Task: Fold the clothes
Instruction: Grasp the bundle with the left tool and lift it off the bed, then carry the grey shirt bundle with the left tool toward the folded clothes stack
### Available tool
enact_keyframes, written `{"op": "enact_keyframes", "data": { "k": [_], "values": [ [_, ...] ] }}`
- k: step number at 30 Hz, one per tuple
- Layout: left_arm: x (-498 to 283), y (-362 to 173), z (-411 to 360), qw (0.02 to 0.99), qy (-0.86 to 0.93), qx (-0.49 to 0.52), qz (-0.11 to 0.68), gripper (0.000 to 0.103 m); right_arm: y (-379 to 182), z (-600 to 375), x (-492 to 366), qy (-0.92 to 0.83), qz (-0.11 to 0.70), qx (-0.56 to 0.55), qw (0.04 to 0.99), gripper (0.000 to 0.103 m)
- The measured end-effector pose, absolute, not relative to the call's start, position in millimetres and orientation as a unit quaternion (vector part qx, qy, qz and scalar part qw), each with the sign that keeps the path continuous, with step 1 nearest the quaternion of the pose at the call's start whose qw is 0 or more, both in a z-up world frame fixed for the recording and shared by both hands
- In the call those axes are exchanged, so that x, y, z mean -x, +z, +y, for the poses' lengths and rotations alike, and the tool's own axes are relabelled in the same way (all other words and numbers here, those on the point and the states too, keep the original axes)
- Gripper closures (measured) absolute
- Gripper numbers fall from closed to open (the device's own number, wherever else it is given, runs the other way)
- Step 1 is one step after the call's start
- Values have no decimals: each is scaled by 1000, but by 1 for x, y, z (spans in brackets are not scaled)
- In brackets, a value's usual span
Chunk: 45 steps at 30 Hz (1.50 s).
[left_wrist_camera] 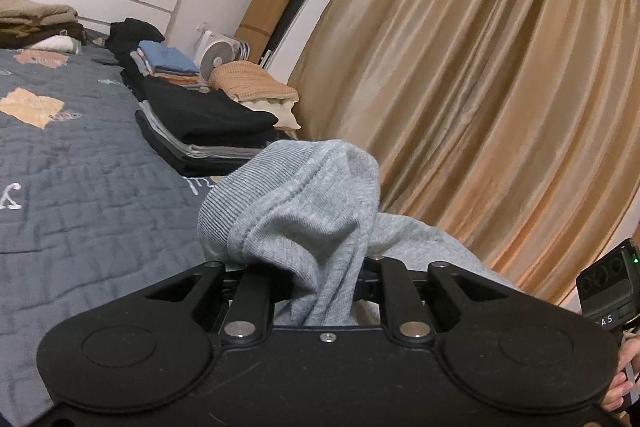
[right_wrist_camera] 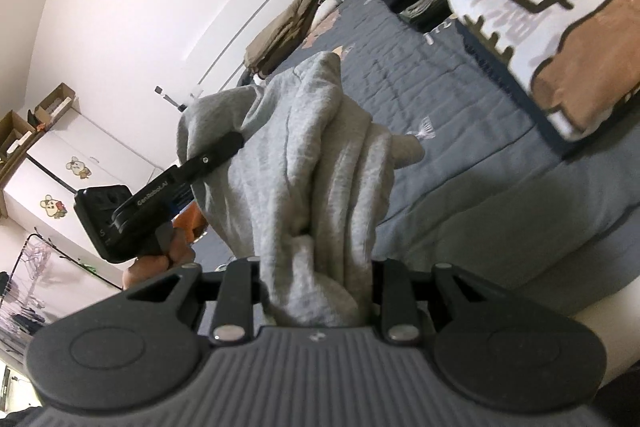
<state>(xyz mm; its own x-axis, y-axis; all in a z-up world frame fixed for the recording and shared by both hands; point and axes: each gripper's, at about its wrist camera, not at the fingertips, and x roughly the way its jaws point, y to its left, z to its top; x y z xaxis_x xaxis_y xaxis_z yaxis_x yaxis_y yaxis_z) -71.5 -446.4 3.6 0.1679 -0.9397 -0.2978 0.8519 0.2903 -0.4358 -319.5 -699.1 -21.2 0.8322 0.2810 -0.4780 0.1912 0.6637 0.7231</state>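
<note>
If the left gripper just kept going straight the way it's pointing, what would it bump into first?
Apart from the grey garment bunched in the left gripper, probably the gold curtain. The stack of folded clothes on the bed lies left of that line, though depth is unclear.

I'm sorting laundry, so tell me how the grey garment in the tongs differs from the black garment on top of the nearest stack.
The grey garment is bunched and held up off the bed; the black garment lies folded flat on a stack. The grey one is light with a ribbed edge; the black one is dark and plain. Both are soft clothing.
</note>
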Motion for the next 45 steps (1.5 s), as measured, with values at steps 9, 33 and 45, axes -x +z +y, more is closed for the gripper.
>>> {"op": "enact_keyframes", "data": {
  "k": [9,33,45],
  "values": [
    [80,-8,-515,759,-587,98,266,88,-17,-779,330,17,301,-400,866,77],
    [39,-2,-755,758,-584,84,279,88,-18,-1028,281,24,292,-384,875,77],
    [-2,-72,-755,783,-490,82,375,54,-124,-1093,278,30,307,-485,819,66]
  ]
}}
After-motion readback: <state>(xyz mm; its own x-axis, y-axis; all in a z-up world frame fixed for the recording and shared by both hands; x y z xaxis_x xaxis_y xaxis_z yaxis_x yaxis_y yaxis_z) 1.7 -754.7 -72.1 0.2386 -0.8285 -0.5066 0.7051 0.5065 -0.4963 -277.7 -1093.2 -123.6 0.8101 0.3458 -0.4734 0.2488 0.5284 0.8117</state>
